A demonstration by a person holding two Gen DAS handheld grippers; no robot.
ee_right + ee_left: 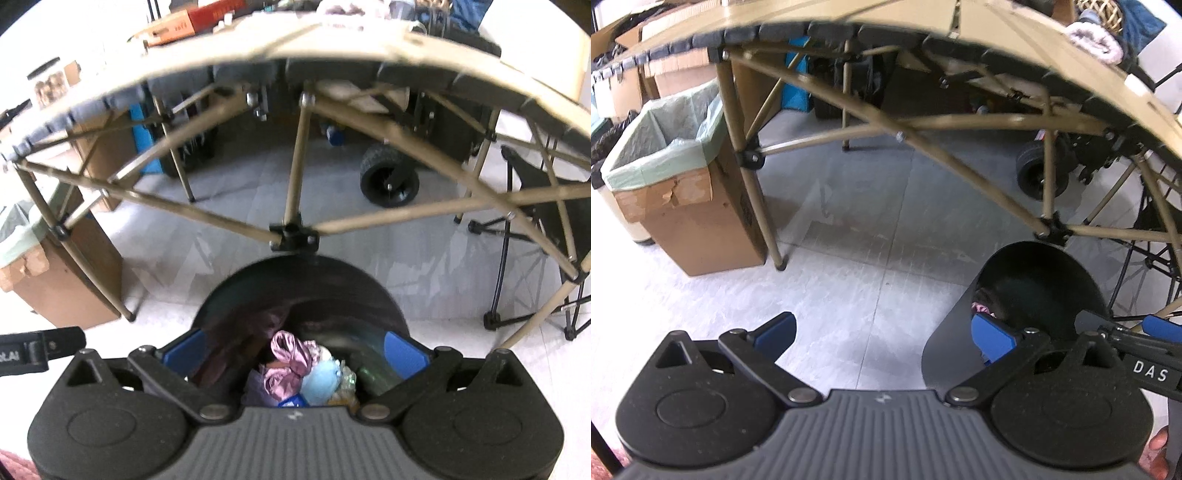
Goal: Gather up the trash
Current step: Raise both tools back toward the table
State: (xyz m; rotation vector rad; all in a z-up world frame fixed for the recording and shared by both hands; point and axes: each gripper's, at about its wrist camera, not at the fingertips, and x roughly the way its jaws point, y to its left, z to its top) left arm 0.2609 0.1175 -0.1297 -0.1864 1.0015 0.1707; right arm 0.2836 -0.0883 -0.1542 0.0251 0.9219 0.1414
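Floor: black bin stands by the folding table's near edge.
Right gripper: wide open, empty, above wrappers; lift clear.
Left gripper: open, empty.

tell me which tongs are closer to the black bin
Right. The right tongs hang open directly over the black bin, above the crumpled trash inside. The left tongs are open beside it, over bare floor, with the bin off to their right.

Pale floor, black bin, cardboard box
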